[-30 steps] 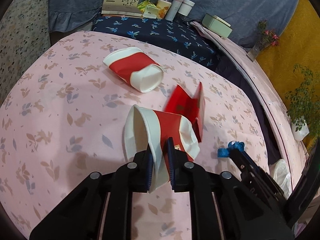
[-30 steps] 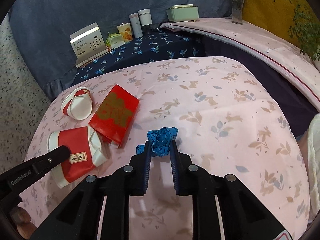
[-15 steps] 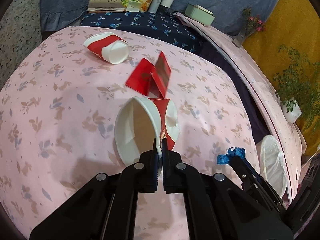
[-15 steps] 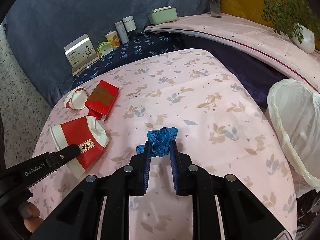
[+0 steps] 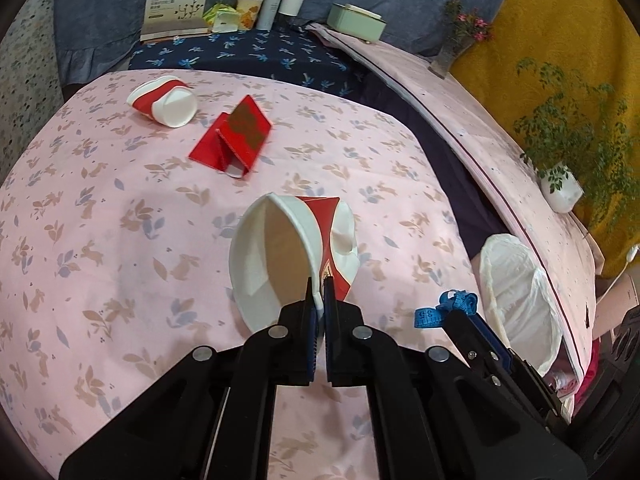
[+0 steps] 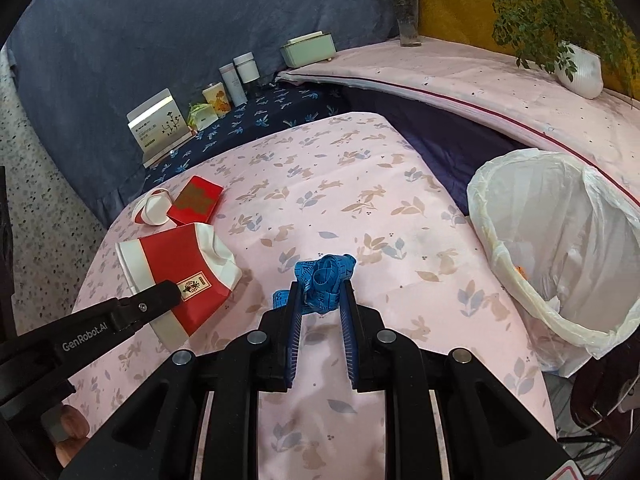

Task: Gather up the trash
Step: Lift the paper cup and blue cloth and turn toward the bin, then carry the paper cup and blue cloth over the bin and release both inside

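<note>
My left gripper [image 5: 319, 285] is shut on the rim of a crushed red-and-white paper cup [image 5: 288, 252] and holds it above the pink floral table; it also shows in the right wrist view [image 6: 180, 268]. My right gripper [image 6: 322, 286] is shut on a bundled blue tape measure [image 6: 324, 274], also seen in the left wrist view [image 5: 448, 308]. A second red-and-white cup [image 5: 164, 100] and a red envelope [image 5: 234, 138] lie on the table further back. A bin with a white bag [image 6: 560, 248] stands at the table's right edge.
The pink floral table [image 5: 100, 220] drops off at the right into a dark gap beside the bin [image 5: 520, 300]. Behind it a navy floral shelf [image 5: 256, 56] holds a box, cans and bottles. A potted plant [image 6: 580, 72] and a flower vase [image 6: 408, 20] stand on the right ledge.
Both grippers have lifted and pulled back toward the right with their loads. The cup is off the table, the envelope has dropped flat, and the bin has come into view.
</note>
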Demonstrator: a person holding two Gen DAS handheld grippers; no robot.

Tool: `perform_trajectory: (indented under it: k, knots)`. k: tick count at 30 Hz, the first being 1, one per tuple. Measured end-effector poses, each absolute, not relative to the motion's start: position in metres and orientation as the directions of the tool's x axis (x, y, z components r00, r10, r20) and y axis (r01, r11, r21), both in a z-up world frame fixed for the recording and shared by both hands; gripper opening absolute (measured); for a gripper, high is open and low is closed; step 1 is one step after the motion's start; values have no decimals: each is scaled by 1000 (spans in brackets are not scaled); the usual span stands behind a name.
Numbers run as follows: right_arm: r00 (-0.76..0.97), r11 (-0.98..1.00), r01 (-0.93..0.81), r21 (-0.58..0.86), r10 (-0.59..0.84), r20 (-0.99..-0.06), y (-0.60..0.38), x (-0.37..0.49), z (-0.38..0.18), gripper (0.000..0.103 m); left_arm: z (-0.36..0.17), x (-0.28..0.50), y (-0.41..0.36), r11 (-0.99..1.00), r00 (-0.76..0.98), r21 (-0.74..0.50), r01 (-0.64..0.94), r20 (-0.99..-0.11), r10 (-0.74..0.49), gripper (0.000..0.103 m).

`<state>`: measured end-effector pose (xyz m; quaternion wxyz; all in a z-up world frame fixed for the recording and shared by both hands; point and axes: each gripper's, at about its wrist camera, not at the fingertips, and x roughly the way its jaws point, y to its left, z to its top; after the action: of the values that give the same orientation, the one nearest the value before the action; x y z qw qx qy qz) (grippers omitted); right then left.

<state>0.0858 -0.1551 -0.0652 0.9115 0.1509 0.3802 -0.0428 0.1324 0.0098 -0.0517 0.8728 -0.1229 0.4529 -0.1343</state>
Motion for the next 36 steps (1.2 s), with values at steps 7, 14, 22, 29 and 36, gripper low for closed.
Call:
perform_trajectory:
  k: [7, 14, 22, 29, 36]
  knots:
    - [721, 941, 218, 258, 22, -692, -174, 71, -59, 18, -42, 121, -19, 932, 553, -319, 171, -752, -359, 2]
    - [732, 927, 254, 275, 1, -681, -200, 57, -56, 18, -38, 116, -47, 929, 540, -299, 217, -756, -370, 2]
    - [740, 901, 321, 292, -46, -671, -239, 40, -53, 18, -31, 109, -90, 905, 511, -307, 296, -749, -421, 2]
    - [736, 870, 390, 302, -97, -670, -280, 24, -53, 18, -25, 104, -131, 873, 476, -322, 366, -742, -473, 2]
    - [720, 834, 462, 302, -154, -676, -320, 9, -57, 18, -23, 101, -180, 830, 421, -333, 448, -741, -524, 3]
